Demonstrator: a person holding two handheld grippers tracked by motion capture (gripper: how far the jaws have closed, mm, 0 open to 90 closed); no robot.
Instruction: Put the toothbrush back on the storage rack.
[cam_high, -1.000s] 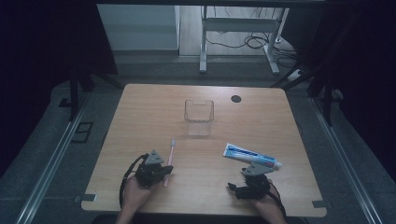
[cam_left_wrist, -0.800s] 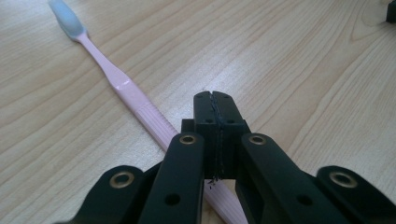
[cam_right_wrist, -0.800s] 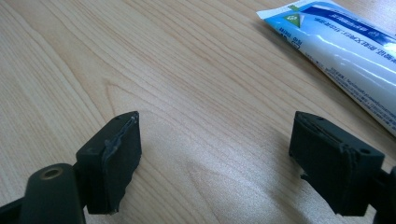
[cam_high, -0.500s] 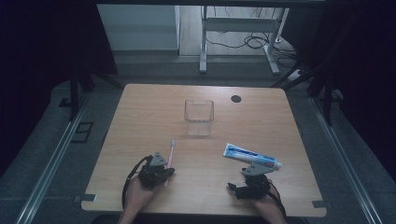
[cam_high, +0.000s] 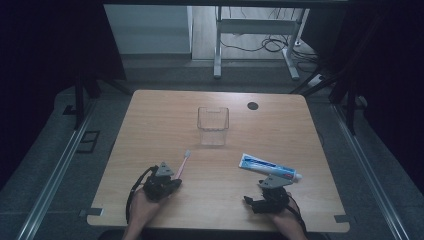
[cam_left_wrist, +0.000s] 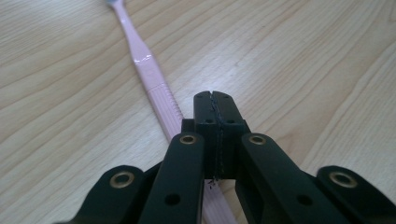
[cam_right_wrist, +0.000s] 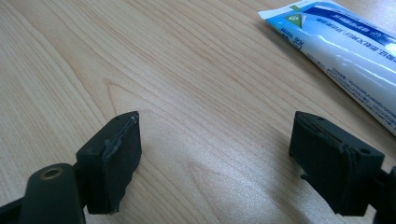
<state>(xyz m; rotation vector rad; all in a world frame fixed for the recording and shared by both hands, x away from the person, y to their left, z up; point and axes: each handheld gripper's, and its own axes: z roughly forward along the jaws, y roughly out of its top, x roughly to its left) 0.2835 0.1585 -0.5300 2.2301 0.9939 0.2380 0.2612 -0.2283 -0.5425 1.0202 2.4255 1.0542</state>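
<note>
Light wooden table (cam_high: 165, 120) with a clear plastic rectangular cup (cam_high: 213, 125) standing upright at centre and a small dark round disc (cam_high: 252, 105) beyond it. Left gripper (cam_left_wrist: 215, 105): jaws pressed together, empty, poised above the handle of a pink plastic toothbrush (cam_left_wrist: 149, 74) lying flat. Right gripper (cam_right_wrist: 215, 140): jaws spread wide over bare wood; a blue-and-white toothpaste tube (cam_right_wrist: 345, 46) lies flat just beyond, apart from them.
</note>
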